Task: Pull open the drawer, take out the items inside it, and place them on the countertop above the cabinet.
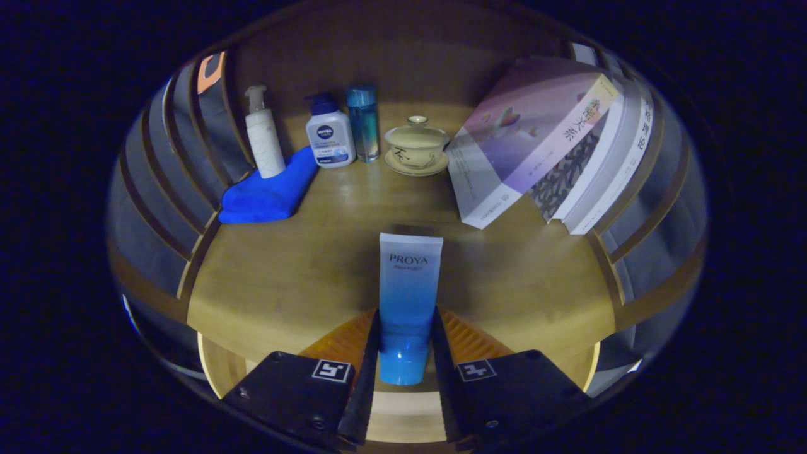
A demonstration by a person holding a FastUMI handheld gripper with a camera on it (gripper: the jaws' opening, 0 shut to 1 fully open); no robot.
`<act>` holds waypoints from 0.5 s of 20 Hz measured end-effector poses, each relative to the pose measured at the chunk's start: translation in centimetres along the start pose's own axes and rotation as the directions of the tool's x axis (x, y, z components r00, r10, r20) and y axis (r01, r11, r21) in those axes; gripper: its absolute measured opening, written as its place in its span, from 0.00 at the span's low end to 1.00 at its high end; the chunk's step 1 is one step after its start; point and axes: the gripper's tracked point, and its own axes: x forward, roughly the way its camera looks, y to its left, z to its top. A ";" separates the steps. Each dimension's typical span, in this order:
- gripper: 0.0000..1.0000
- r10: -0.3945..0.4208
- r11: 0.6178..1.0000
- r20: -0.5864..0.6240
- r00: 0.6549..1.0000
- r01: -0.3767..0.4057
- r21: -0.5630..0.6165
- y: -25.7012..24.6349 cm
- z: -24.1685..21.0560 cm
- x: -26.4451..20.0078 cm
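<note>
As the tube hangs over the wooden surface, the parts read as follows, largest first.

Counter [284, 277]: wooden top with a wooden back panel; it carries all the standing goods, which sit toward the back and sides, so its middle and near part lie bare.

Books [555, 145]: a leaning stack at the right rear, propped against the slatted side wall; their lower corners reach out toward the middle and narrow the room on that side.

Slatted walls [170, 170]: curved rails close in the left and right sides, so any approach has to come from the front.

Blue cloth [268, 192]: folded at the left rear, its edge against the left rail, under the foot of the white pump bottle [265, 135].

Bottles: a white bottle with a blue pump [330, 135] and a slim blue bottle [364, 123] stand upright just beside each other along the back.

Lidded cup [417, 146]: on its saucer between the slim bottle and the books.

Blue-and-white tube [408, 296]: the task's item, held cap toward the camera and flat end pointing forward over the bare middle; whether it touches the wood cannot be told.

Tongs [405, 353]: narrow, both fingers pressing the tube's lower body near the cap, a grip that keeps it level.

Open room: judged widest straight ahead of the tube, short of the cup and clear of the books' corner.

Near edge: the front lip lies just under the fingers, so a release too close risks a roll-off.
</note>
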 end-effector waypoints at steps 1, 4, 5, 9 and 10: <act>0.48 0.003 1.000 0.020 1.000 -0.003 0.016 0.1 0.3 -0.1; 0.48 0.007 1.000 0.033 0.999 -0.007 0.010 0.0 0.2 0.1; 0.49 0.005 1.000 0.049 0.999 -0.005 0.006 0.0 0.2 0.1; 0.52 0.003 1.000 0.140 0.990 -0.006 0.024 0.0 0.5 -0.5; 0.53 0.009 0.999 0.172 0.985 -0.015 0.032 0.1 1.1 -1.4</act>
